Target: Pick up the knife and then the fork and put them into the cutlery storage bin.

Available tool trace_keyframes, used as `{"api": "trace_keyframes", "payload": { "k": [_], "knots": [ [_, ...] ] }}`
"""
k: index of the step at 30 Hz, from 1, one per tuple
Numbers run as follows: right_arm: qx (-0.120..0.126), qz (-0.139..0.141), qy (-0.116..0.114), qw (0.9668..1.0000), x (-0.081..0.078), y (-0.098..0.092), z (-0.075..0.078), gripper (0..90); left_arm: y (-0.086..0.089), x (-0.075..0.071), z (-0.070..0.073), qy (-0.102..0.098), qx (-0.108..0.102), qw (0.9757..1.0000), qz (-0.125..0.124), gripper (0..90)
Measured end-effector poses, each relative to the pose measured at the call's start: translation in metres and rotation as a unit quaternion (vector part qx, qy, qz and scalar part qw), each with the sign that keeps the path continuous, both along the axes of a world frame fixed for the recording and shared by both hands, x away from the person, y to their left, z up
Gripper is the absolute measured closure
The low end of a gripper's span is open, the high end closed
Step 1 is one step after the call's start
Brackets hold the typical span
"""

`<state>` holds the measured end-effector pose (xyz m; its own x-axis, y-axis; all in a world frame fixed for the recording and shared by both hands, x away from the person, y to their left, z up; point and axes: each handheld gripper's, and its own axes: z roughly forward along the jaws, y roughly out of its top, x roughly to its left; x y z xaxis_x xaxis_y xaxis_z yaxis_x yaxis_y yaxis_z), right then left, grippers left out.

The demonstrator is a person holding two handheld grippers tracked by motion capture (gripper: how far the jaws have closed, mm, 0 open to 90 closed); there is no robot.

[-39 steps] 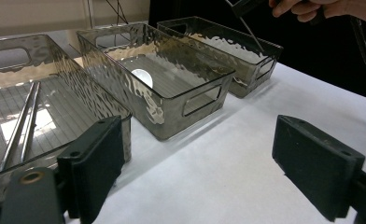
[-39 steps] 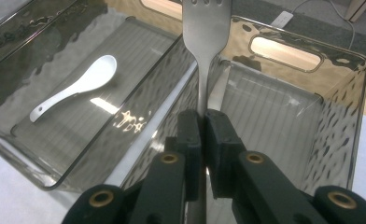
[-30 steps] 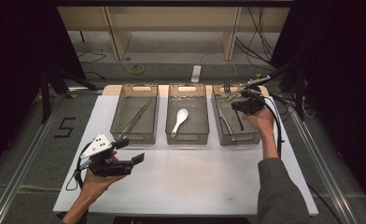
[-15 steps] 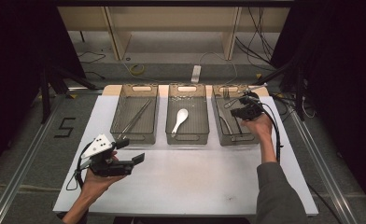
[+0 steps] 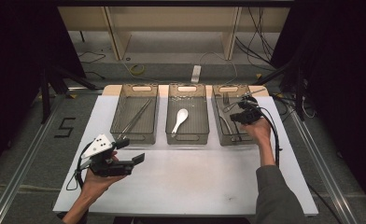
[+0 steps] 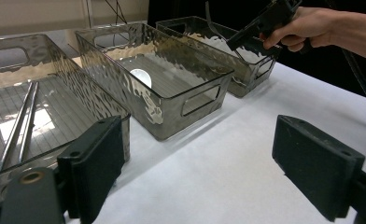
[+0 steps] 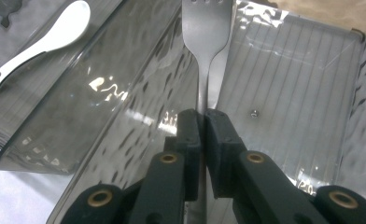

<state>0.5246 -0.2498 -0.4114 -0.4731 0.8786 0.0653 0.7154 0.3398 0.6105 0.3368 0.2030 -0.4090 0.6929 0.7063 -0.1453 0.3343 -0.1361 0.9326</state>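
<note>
My right gripper (image 5: 241, 113) is shut on the handle of a metal fork (image 5: 226, 99), held over the right clear bin (image 5: 228, 88). In the right gripper view the pads (image 7: 190, 128) clamp the fork (image 7: 207, 32), whose tines point away above the bin floor. My left gripper (image 5: 130, 150) hovers over the white tabletop in front of the left bin (image 5: 141, 87). It is open with nothing between its jaws, and so it looks in the left gripper view (image 6: 204, 163). A white spoon (image 5: 180, 120) lies in the middle bin (image 5: 186, 87).
Two thin metal sticks (image 5: 134, 119) lie in the left bin. The three bins stand side by side at the back of the white table (image 5: 195, 182). Cables and shelf legs sit on the floor beyond the table.
My right gripper has sunk toward the right bin with the fork still clamped. The left gripper has stayed where it was, open.
</note>
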Motion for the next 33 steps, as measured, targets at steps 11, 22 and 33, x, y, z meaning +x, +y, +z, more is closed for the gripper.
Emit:
{"api": "trace_keyframes", "payload": {
  "k": [11, 22, 33],
  "knots": [
    [0.009, -0.020, 0.021, 0.9995, 0.000, -0.001, 0.002, 59.5, 0.000, 0.000, 0.000, -0.001, 0.000, 1.0000, 0.000, 16.2],
    [0.065, -0.028, -0.003, 0.9975, -0.018, -0.001, 0.013, 44.8, 0.000, 0.000, 0.000, 0.003, -0.003, 1.0000, -0.002, 16.2],
    [0.103, 0.016, -0.048, 0.9934, -0.059, 0.020, 0.019, 38.2, 0.000, 0.000, -0.001, 0.005, -0.002, 1.0000, -0.004, 16.2]
  ]
}}
